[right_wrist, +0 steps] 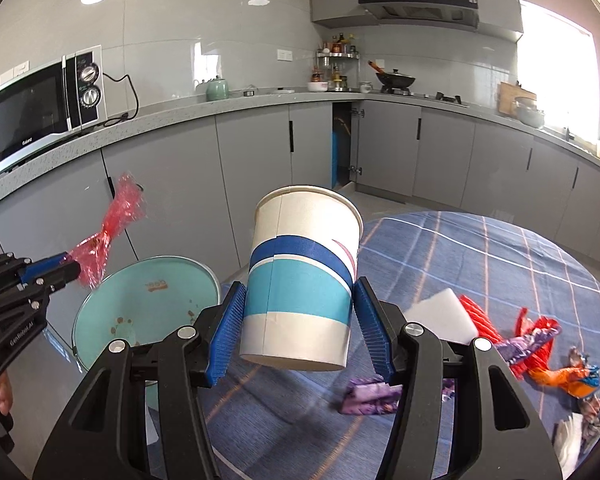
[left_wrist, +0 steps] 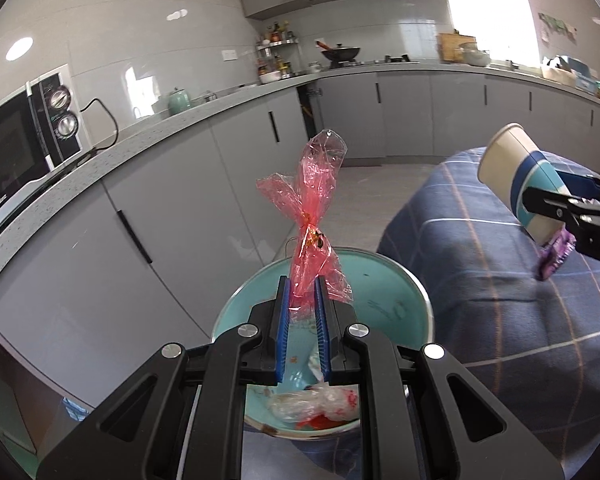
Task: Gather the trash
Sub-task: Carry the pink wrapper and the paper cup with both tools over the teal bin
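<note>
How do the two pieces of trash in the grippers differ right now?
The red plastic wrapper is thin, crinkled and see-through; the paper cup is stiff, opaque, white with blue bands. The left gripper is nearly closed to pinch the wrapper; the right gripper stands much wider around the cup. The wrapper hangs above the teal bin; the cup is over the blue checked tablecloth. Both are lifted clear.

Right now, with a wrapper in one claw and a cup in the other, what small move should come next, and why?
Probably open the left claw to drop the red plastic wrapper. It is pinched above the teal bin, which already holds wrappers. The right claw, shut on the paper cup, sits over the blue checked tablecloth, beside the bin.
</note>
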`<state>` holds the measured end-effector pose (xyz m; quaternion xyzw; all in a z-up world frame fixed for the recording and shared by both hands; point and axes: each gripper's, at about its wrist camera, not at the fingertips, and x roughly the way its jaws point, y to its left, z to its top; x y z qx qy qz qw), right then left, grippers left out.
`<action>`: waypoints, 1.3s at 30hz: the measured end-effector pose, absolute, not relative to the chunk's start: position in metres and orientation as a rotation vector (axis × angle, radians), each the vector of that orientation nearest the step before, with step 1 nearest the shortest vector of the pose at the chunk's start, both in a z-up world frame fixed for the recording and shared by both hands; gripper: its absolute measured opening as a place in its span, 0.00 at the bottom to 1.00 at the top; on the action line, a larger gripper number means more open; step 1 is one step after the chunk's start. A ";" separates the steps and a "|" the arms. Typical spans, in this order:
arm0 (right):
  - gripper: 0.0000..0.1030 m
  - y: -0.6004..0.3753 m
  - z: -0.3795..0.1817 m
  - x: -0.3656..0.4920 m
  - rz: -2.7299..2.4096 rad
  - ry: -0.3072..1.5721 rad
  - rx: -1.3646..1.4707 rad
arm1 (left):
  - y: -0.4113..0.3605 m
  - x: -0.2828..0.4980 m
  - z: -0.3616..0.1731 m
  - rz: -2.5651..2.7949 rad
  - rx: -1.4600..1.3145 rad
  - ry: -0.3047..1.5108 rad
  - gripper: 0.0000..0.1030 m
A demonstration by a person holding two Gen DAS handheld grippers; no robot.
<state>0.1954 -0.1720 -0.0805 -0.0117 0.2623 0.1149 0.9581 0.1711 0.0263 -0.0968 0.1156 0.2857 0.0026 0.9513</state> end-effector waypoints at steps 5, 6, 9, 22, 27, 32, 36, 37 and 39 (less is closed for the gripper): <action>0.54 -0.159 -0.084 0.203 0.245 0.538 -0.049 | 0.037 0.176 -0.096 0.051 0.231 0.583 0.12; 0.54 -0.156 -0.084 0.204 0.248 0.538 -0.055 | 0.039 0.176 -0.095 0.056 0.227 0.583 0.13; 0.54 -0.151 -0.084 0.208 0.256 0.539 -0.064 | 0.046 0.179 -0.095 0.071 0.222 0.585 0.12; 0.54 -0.126 -0.086 0.219 0.301 0.541 -0.098 | 0.062 0.182 -0.095 0.104 0.200 0.596 0.13; 0.54 -0.117 -0.086 0.220 0.317 0.541 -0.109 | 0.061 0.182 -0.095 0.107 0.196 0.600 0.13; 0.54 -0.108 -0.086 0.219 0.336 0.540 -0.119 | 0.062 0.183 -0.095 0.107 0.193 0.605 0.13; 0.54 -0.103 -0.085 0.218 0.348 0.536 -0.129 | 0.064 0.183 -0.095 0.109 0.192 0.608 0.13; 0.54 -0.102 -0.085 0.217 0.350 0.535 -0.130 | 0.064 0.183 -0.095 0.110 0.192 0.607 0.13; 0.54 -0.102 -0.086 0.217 0.352 0.536 -0.131 | 0.064 0.183 -0.095 0.110 0.190 0.610 0.13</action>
